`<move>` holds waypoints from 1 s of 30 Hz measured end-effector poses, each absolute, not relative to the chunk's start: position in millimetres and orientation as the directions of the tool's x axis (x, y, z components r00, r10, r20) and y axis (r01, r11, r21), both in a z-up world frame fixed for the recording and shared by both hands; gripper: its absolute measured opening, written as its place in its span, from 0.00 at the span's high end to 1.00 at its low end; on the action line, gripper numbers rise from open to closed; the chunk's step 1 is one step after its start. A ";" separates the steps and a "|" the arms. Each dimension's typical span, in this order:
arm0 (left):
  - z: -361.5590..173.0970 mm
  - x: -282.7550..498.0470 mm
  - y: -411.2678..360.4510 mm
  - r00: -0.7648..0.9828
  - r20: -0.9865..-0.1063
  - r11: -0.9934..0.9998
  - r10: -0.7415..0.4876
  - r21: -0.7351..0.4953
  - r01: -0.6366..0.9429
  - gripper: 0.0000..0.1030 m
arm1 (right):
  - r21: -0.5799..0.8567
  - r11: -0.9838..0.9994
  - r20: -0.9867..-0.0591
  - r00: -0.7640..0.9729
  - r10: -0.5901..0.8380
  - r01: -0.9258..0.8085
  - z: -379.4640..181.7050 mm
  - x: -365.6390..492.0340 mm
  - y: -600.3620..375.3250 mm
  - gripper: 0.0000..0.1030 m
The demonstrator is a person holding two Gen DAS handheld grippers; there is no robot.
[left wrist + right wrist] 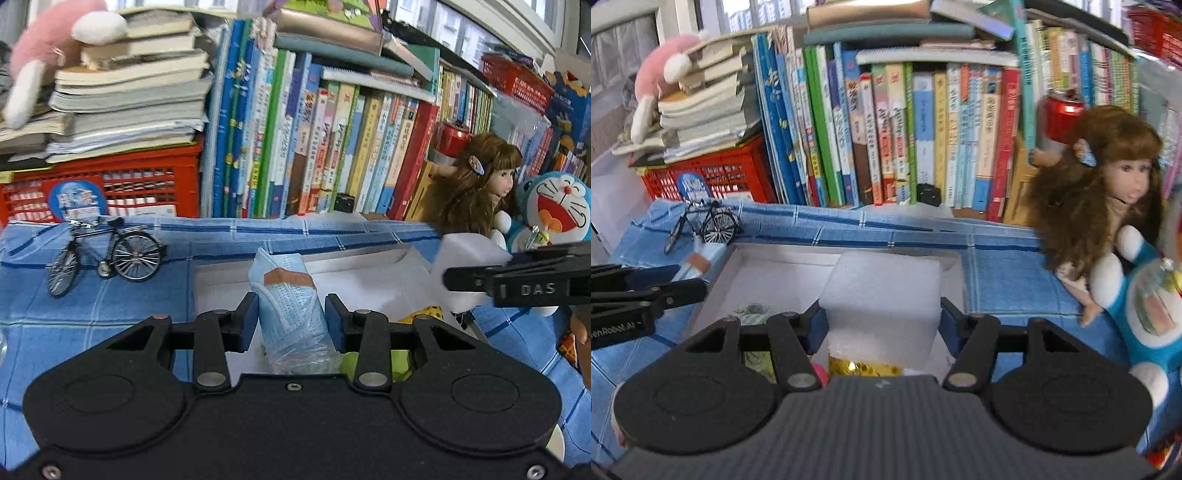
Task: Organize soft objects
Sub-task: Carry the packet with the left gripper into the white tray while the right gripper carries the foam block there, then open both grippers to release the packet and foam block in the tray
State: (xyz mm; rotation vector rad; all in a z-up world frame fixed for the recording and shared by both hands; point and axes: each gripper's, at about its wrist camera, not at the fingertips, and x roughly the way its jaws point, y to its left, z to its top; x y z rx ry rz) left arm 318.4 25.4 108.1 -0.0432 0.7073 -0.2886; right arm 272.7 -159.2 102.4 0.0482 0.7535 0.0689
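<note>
Soft objects: white foam block [882, 295] and light-blue tissue pack [291, 295], both raised over the white box [768, 266].
White box: open-topped, on the blue checked cloth [997, 269], near the middle of the table.
Foam block: clamped between the right gripper [882, 321] pads, over the right half of the box; also seen at right in the left wrist view [461, 258].
Tissue pack: plastic-wrapped, upright, pinched by the left gripper [291, 314] above the box's left part.
Box contents: something gold and glittery [864, 367] and something green [753, 310], partly hidden.
Doll [1108, 192]: long brown hair, right of the box, touching the blue plush cat [554, 206].
Toy bicycle [107, 254]: far left on the cloth.
Books [905, 129]: upright row along the far side.
Red crate [110, 188]: far left, under stacked books.
</note>
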 end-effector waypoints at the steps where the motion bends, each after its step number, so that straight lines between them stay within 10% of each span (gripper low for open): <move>1: 106.0 324.3 24.4 0.717 -0.639 0.959 -0.278 -0.136 0.250 0.64 | 0.064 0.997 -0.688 0.722 0.078 -0.048 101.5 278.5 -156.8 0.38; 30: 38.7 395.2 -2.6 0.590 -0.746 0.947 -0.311 -0.186 0.264 0.63 | 0.038 0.997 -0.812 0.579 0.066 -0.060 42.1 346.8 -132.9 0.36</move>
